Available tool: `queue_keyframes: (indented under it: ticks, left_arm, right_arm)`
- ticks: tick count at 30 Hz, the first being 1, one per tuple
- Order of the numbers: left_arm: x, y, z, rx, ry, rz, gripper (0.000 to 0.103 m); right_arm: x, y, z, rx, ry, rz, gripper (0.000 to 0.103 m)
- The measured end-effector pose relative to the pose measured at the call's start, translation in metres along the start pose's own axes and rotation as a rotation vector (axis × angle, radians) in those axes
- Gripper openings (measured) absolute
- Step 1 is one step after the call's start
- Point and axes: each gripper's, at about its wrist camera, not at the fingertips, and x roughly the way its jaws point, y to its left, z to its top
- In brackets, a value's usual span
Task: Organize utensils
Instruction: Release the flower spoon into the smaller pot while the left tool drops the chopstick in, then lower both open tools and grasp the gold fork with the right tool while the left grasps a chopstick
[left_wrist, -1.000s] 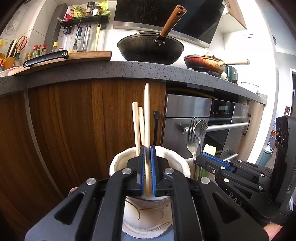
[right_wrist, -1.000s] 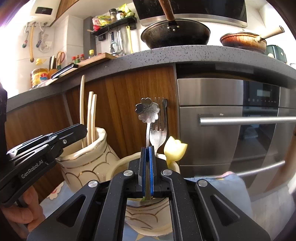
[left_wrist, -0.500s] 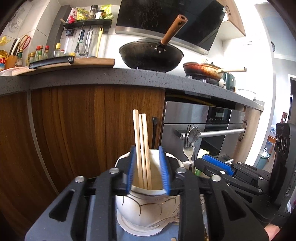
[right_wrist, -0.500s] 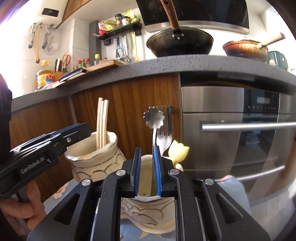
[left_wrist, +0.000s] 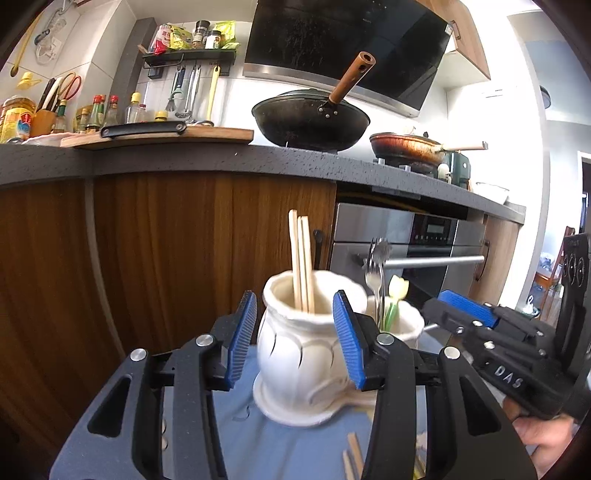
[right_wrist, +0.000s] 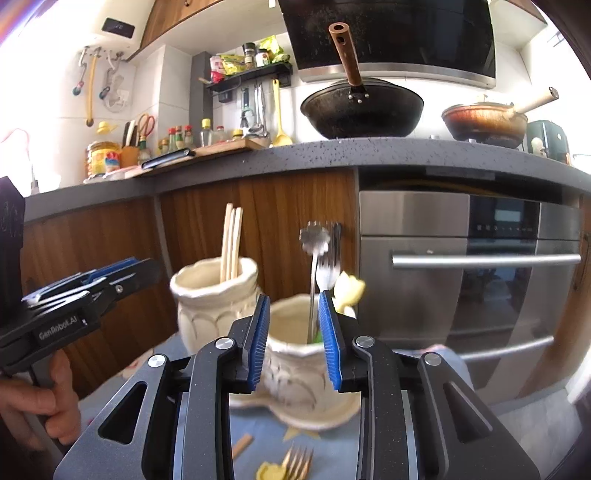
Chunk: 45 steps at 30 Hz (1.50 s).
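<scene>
Beyond spread left jaws: chopsticks (left_wrist: 302, 266) in vase; right jaws parted, fork (right_wrist: 325, 267) seemingly free.

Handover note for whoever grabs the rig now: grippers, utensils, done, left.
Left gripper: open, empty, fingers just been opening, nothing pressed between them; left jar sits beyond.
Right gripper: open, empty, also just been opening, in front of the right jar.
Done: chopsticks stand in the left jar; flower-handled utensil and fork stand in the right jar.
Left: loose chopsticks and a gold fork lie on the blue cloth near the grippers. Probably pick those up next.
</scene>
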Motion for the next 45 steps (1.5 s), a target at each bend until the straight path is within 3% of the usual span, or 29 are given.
queue_keyframes:
  ticks: [7, 12, 21, 31, 42, 45]
  left_arm:
    - [0.0, 0.007, -0.022, -0.026, 0.114, -0.011, 0.043]
    - [0.008, -0.005, -0.051, 0.03, 0.27, -0.041, 0.043]
    - [-0.003, -0.012, -0.092, 0.046, 0.42, -0.084, 0.043]
    - [-0.011, -0.021, -0.121, 0.09, 0.487, -0.121, 0.043]
    - [-0.007, -0.032, -0.13, 0.154, 0.539, -0.138, 0.043]
    - [-0.007, -0.033, -0.131, 0.165, 0.539, -0.126, 0.037]
  right_arm:
    - [-0.02, -0.016, -0.023, 0.092, 0.076, 0.013, 0.029]
    - [-0.021, -0.028, -0.045, 0.176, 0.212, 0.064, 0.029]
    - [-0.027, -0.021, -0.083, 0.178, 0.394, 0.078, 0.029]
    - [-0.028, -0.003, -0.105, 0.154, 0.494, 0.107, 0.029]
    - [-0.025, 0.002, -0.109, 0.138, 0.529, 0.124, 0.02]
    - [-0.025, 0.0, -0.108, 0.152, 0.527, 0.134, 0.018]
